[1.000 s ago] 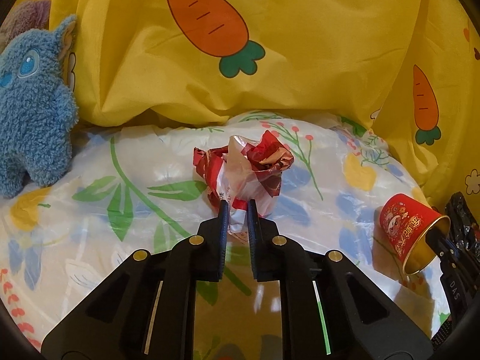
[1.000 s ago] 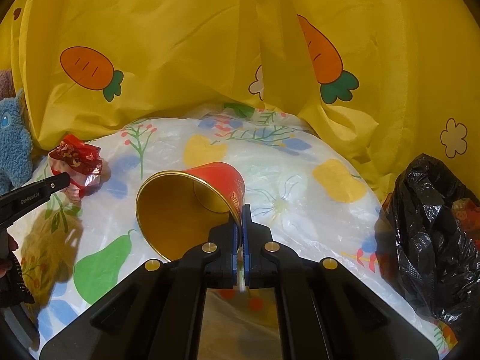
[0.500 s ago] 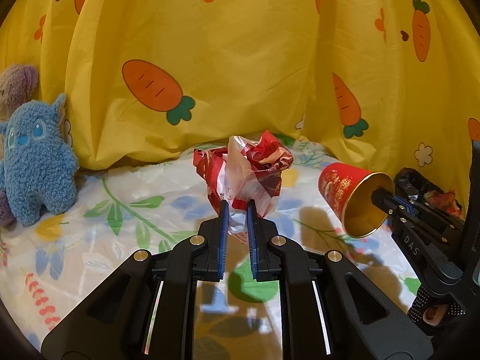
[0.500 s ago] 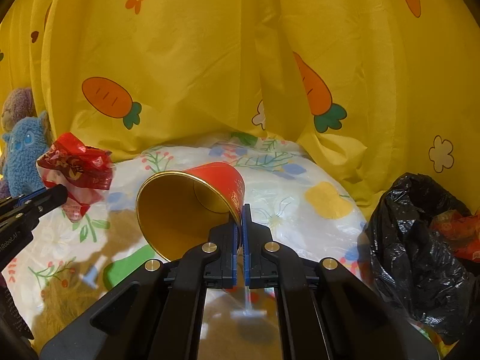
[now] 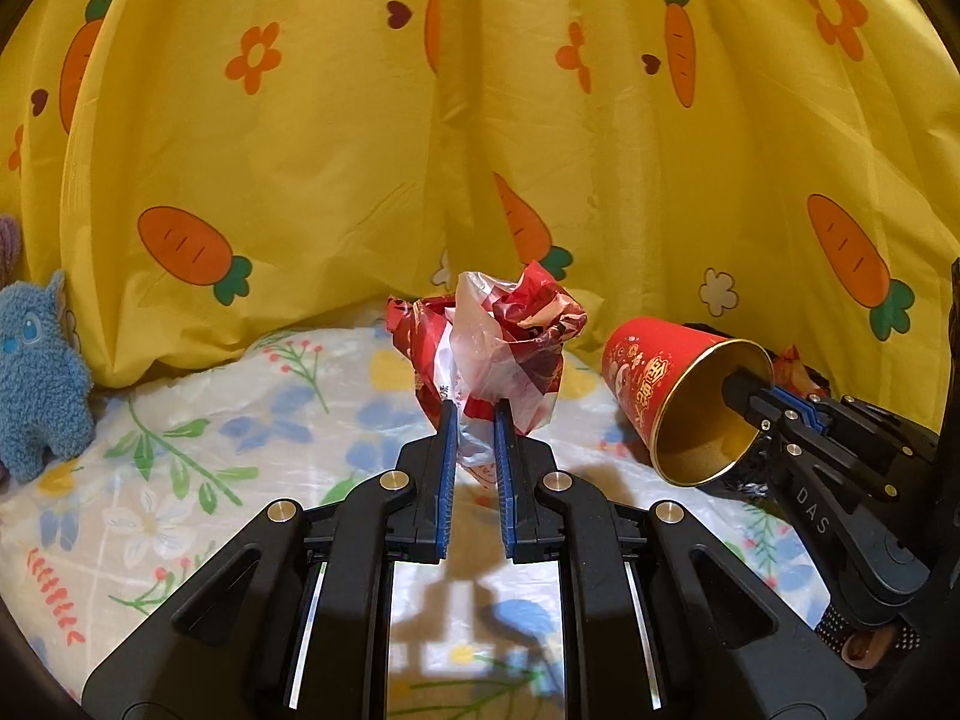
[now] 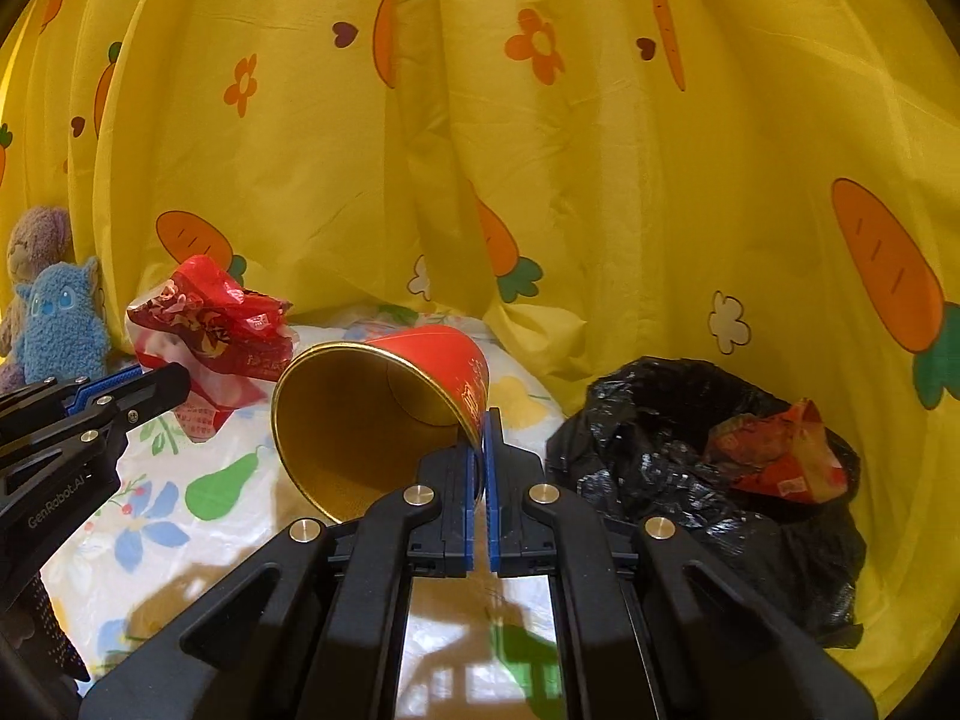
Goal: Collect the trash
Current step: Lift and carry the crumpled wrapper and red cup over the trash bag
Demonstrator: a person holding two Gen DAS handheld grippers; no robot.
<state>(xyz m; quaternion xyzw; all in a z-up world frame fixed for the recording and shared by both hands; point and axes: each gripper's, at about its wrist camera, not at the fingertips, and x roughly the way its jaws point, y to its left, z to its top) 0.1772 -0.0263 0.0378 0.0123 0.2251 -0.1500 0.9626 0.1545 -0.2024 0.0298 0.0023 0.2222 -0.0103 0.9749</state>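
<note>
My left gripper (image 5: 475, 420) is shut on a crumpled red and clear plastic wrapper (image 5: 498, 354) and holds it above the flowered sheet. The wrapper also shows in the right wrist view (image 6: 210, 330). My right gripper (image 6: 479, 438) is shut on the rim of a red paper cup with a gold inside (image 6: 372, 414), held on its side above the sheet. The cup shows in the left wrist view (image 5: 672, 384), to the right of the wrapper. A black trash bag (image 6: 690, 468) sits open at the right with a red wrapper (image 6: 780, 450) in it.
A yellow carrot-print cloth (image 5: 480, 150) hangs behind everything. A blue plush toy (image 5: 36, 378) stands at the left edge, with a purple plush (image 6: 36, 246) behind it. The flowered sheet (image 5: 180, 468) covers the surface below.
Both grippers have risen with their loads. The wrapper and the cup are now well above the sheet, and the black bag has come further into view on the right.
</note>
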